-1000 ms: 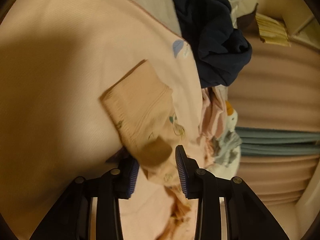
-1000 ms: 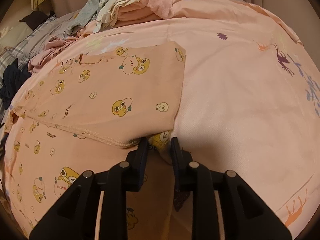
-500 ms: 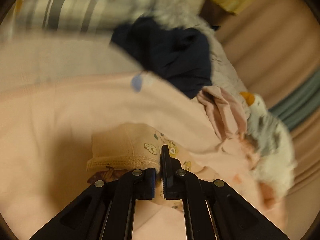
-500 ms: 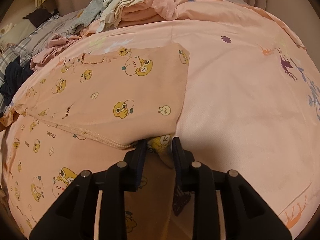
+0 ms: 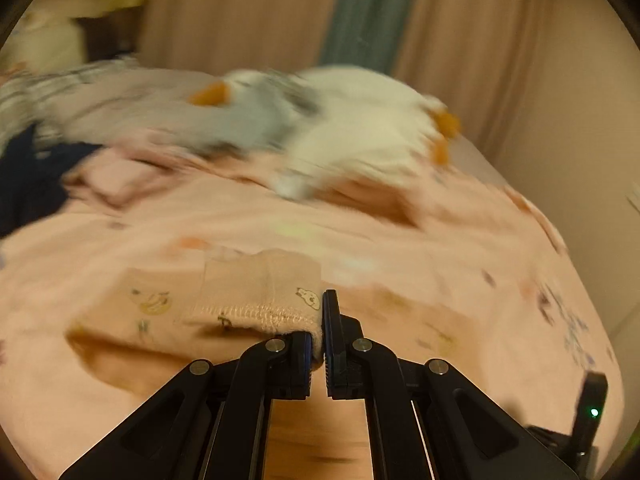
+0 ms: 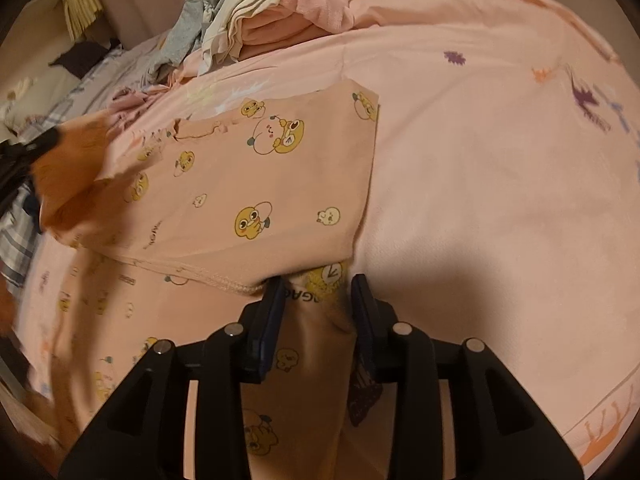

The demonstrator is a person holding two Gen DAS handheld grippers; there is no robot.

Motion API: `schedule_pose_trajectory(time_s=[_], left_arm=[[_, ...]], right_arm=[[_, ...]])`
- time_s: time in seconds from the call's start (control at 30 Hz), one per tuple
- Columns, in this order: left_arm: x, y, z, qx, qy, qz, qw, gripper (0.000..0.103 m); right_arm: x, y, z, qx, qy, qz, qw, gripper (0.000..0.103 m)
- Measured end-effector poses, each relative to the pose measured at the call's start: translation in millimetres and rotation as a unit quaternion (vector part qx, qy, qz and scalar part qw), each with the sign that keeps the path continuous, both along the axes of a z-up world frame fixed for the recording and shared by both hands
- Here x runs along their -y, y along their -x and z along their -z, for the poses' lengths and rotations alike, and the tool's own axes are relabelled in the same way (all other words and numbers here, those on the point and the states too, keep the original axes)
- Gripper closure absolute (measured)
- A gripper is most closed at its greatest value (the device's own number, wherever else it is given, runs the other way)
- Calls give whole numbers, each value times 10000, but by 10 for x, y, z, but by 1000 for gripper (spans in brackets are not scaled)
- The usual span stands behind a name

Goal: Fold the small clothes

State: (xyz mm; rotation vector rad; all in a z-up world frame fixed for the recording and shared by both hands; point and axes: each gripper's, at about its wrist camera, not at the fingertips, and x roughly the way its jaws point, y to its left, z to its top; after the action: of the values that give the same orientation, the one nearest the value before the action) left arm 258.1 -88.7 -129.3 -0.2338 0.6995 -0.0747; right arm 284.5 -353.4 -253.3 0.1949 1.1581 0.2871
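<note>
A peach child's top (image 6: 248,184) printed with yellow cartoon figures lies partly folded on the pink bedspread (image 6: 500,168). My left gripper (image 5: 318,340) is shut on the stitched cuff of its sleeve (image 5: 256,296), lifted above the bed; this view is motion-blurred. In the right wrist view that gripper shows as a dark blur at the left edge (image 6: 20,156), trailing the raised sleeve (image 6: 68,176). My right gripper (image 6: 316,296) points down at the top's near corner. Its jaws are opening, and a loose fold of the cloth (image 6: 324,276) stands between them.
A heap of unfolded clothes (image 6: 280,12) sits at the far edge of the bed. A white and grey plush toy (image 5: 360,120) with orange parts, a navy garment (image 5: 24,184) and pink clothes (image 5: 116,180) lie along the bed's back. Curtains (image 5: 440,20) hang behind.
My left gripper shut on the sleeve cuff, then swung up and across the bed while rolling, carrying the sleeve. My right jaws widened in place around the fold.
</note>
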Motion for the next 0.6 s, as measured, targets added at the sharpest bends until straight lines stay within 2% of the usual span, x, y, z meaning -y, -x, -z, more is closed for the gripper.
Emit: schedule_pose_trajectory(time_s=[0.07,0.13,0.2,0.27,0.33,0.4,0.43,0.5,0.53,0.57,0.6], left_arm=[[245,-87,173,-632,275,82,9976,99],[333,-184,317,-1280,746,434,9880,99],[350,-230,396,-1565,1145,753,9781,99],[250,-217,404,-1864,1151,725,9730,99],[106,-116,347,-1850,1140,732,9734,99],[-28,95,237,-1638,881,564,9809,99],[-150,223,190,-1492,630,250,9865,97],[-329,413,144,-1314,164,-247,9909,74],[-440,505,135,-1238,-108,-380,9915,51],[-505,594,125,-1136,-268,-442,9922,40],[-637,667,137,-865,-360,-542,9941,39]], right_arm=[[35,23,-5,-107,-288,60,9995,56],[26,53,-11,-152,-451,-53,9989,49],[17,83,-16,-158,-460,-88,9988,48],[10,96,-17,-158,-443,-128,9988,48],[14,103,-22,-170,-452,-135,9987,47],[7,92,-17,-188,-477,-163,9986,45],[-8,97,-17,-190,-467,-157,9986,44],[-12,91,-13,-172,-429,-145,9988,43],[-33,95,-13,-157,-373,-169,9990,41],[-53,101,-17,-130,-311,-186,9993,40],[-57,99,-15,-113,-276,-203,9993,39]])
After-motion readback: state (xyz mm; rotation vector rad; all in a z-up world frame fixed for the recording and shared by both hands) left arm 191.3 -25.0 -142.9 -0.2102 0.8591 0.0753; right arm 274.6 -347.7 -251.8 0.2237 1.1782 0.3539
